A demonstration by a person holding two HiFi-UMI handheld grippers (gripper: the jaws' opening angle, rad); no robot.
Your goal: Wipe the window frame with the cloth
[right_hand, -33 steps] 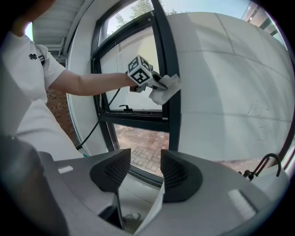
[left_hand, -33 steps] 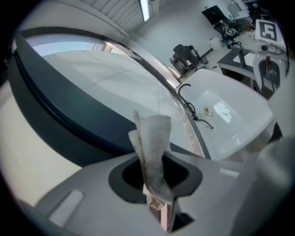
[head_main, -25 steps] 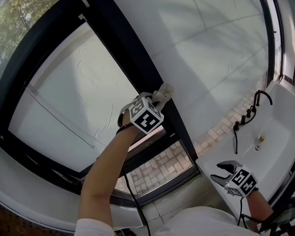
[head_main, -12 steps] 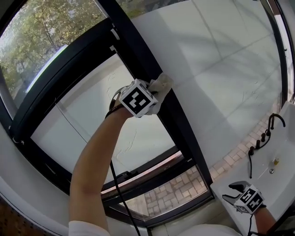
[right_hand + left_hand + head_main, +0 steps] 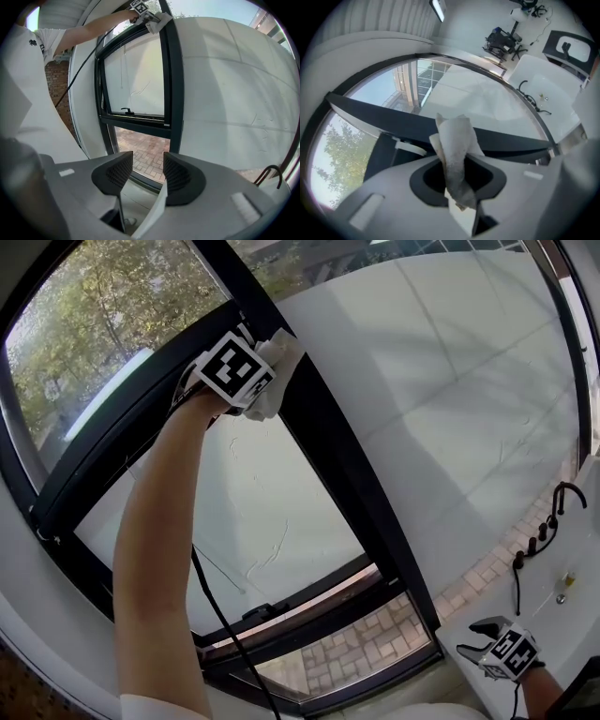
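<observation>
Cloth (image 5: 457, 154) is sitting clamped between the jaws of the left tool (image 5: 264, 379), which I am holding raised at the upper part of the window frame (image 5: 342, 474). I am pressing the pale, crumpled cloth against the dark upright bar of the frame, just beside the point where it meets the slanted crossbar. My arm (image 5: 155, 521) is reaching up across the glass pane (image 5: 272, 512), and a black cable (image 5: 218, 615) is hanging beneath it. Right tool (image 5: 147, 173) is hanging low, well apart from the frame and near the black faucet (image 5: 561, 495). Its jaws are standing apart with nothing between them, and they are facing the lower part of the window.
</observation>
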